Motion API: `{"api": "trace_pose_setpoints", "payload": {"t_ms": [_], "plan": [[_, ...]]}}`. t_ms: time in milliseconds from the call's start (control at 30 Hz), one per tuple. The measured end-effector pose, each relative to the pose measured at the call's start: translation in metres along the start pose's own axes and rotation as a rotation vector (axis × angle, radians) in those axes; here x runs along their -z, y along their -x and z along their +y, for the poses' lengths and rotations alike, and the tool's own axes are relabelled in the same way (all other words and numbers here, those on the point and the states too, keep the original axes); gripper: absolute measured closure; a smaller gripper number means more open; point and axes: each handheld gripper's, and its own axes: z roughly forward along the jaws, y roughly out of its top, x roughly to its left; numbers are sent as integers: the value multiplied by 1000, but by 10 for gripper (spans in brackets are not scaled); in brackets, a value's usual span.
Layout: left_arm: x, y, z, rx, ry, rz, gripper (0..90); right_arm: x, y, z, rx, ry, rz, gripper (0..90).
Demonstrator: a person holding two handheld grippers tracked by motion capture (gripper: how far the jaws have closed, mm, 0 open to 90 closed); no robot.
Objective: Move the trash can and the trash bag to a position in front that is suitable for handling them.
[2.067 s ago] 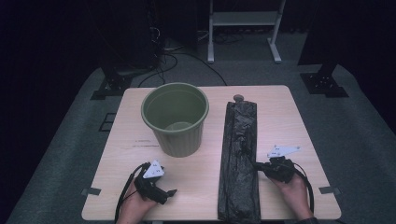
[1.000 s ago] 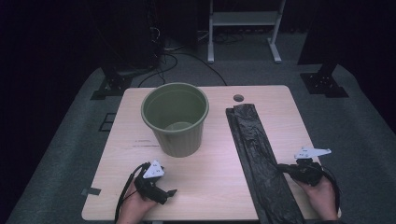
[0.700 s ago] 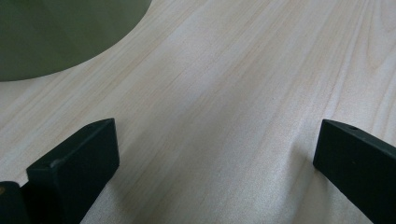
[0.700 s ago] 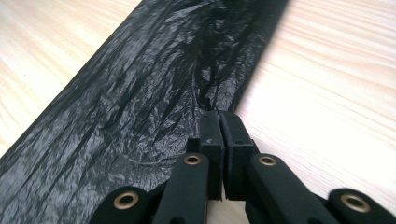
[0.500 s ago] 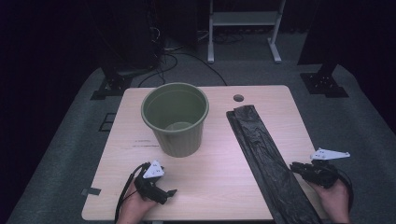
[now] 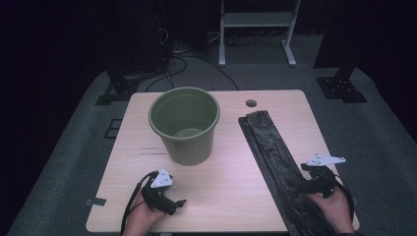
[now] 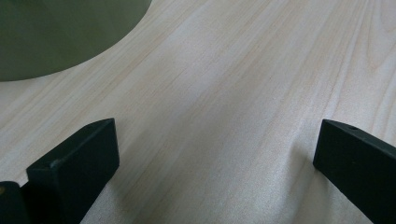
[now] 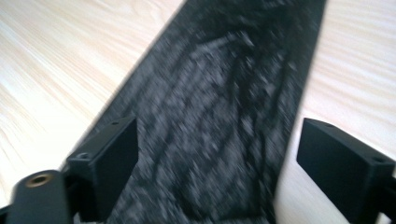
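A long black plastic bag (image 6: 273,158), folded into a strip, lies aslant on the right half of the wooden table (image 6: 231,191). Its near end hangs over the front edge. My right gripper (image 6: 298,188) hovers over that near end. Its jaws have just been opening and now stand wide, with the bag (image 8: 219,107) under and between them, untouched by the fingers (image 8: 109,158). A green bucket (image 6: 185,125) stands upright left of centre. My left gripper (image 6: 177,203) rests near the front left edge, open over bare wood (image 7: 215,144), with the bucket's base (image 7: 56,32) at the upper left.
The table top has a small round hole (image 6: 251,103) at the back. Behind the table stand a white metal frame (image 6: 255,29), dark stands and loose cables (image 6: 172,59) on grey carpet. A strip of tape (image 6: 95,201) marks the front left corner.
The bag's near end swung from straight to the right as my right gripper dragged it. That gripper then let it go, opened and shifted a little back to the left. My left gripper stayed put.
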Motion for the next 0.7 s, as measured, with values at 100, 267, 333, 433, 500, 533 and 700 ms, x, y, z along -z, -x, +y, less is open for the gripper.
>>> {"api": "trace_pose_setpoints", "payload": {"t_ms": [100, 267, 333, 433, 500, 533, 700], "plan": [[0, 0, 0, 0, 0, 0, 0, -8, -7, 5, 10, -14, 8, 96], [0, 0, 0, 0, 0, 0, 0, -25, -17, 10, 42, -30, -8, 96], [0, 0, 0, 1, 0, 0, 0, -32, -19, 10, 46, -45, 2, 96], [0, 0, 0, 5, -1, 6, 0, -41, -19, 9, 63, -61, 3, 96], [0, 0, 0, 7, -1, 6, 0, -43, -19, 8, 66, -55, -3, 94], [0, 0, 1, 6, -2, 7, 0, -43, -19, 7, 63, -50, 0, 94], [0, -1, 0, 23, 4, 13, 0, -45, -20, 5, 76, -30, -11, 95]]}}
